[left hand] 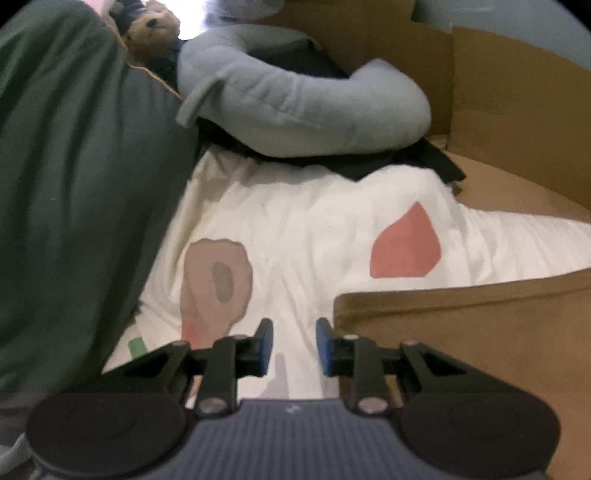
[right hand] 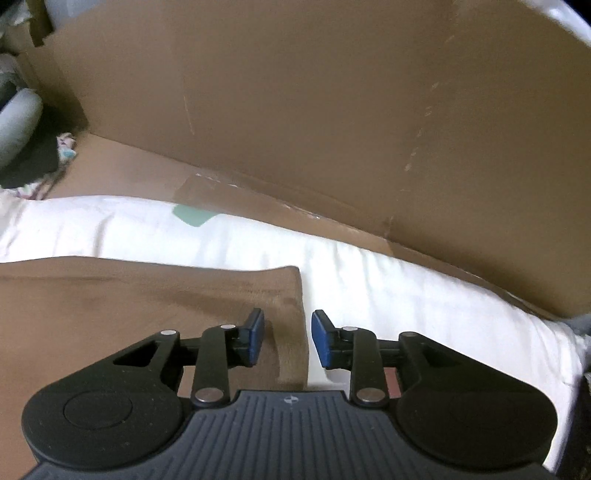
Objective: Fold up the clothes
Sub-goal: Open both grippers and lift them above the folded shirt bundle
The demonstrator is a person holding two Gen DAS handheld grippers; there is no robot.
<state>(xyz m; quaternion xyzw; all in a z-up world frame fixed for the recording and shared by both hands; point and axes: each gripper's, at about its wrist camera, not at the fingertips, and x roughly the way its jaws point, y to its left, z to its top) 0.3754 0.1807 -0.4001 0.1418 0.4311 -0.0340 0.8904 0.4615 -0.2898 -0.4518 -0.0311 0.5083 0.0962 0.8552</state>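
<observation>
A brown garment (left hand: 461, 332) lies flat on a white sheet (left hand: 314, 229) printed with pink and tan shapes. In the left wrist view my left gripper (left hand: 294, 347) hovers open just off the garment's left edge, above the sheet, nothing between its blue pads. The right wrist view shows the same brown garment (right hand: 129, 295) with a straight folded right edge. My right gripper (right hand: 287, 339) stands open over that right edge, one finger above the cloth and the other above the white sheet (right hand: 406, 288). Nothing is held.
A dark green fabric mass (left hand: 81, 184) fills the left of the left wrist view. A grey curved pillow (left hand: 295, 107), dark clothes (left hand: 406, 158) and a teddy bear (left hand: 151, 29) lie behind. Tall cardboard walls (right hand: 314, 122) enclose the far side and right.
</observation>
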